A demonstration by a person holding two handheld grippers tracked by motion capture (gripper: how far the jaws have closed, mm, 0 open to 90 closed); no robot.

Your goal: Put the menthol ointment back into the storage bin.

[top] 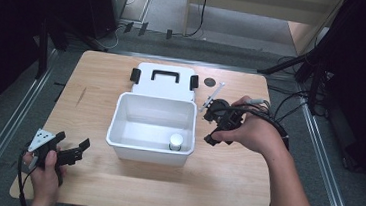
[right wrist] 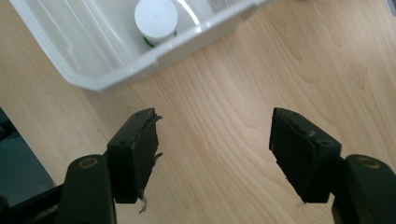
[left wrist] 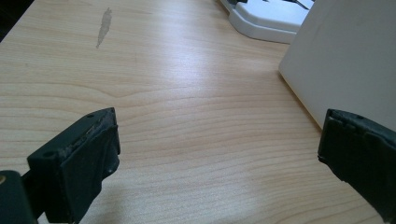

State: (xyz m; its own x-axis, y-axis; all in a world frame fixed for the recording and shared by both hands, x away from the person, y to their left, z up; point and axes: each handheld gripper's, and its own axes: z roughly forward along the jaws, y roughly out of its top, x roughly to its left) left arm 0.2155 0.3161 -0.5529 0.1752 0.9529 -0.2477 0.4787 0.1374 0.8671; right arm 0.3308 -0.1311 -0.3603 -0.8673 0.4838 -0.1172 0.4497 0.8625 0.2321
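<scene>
A white plastic box (top: 123,128) stands open in the middle of the wooden table. A small white-capped bottle (top: 176,141) stands upright in its near right corner. The box's lid (top: 163,78), with a black handle and two black latches, lies flat just behind it. My right gripper (top: 209,124) hovers just right of the box, open and holding nothing. In the right gripper view the open gripper (right wrist: 215,144) hangs over bare wood beside the box rim (right wrist: 154,58) and the bottle (right wrist: 156,18). My left gripper (top: 73,141) is open near the front left edge, facing the box wall (left wrist: 345,60).
A small dark round mark (top: 210,82) and a thin white stick (top: 214,94) lie at the back right of the table. A grey smear (left wrist: 103,28) marks the wood on the left. Cables and stands lie on the floor at the right.
</scene>
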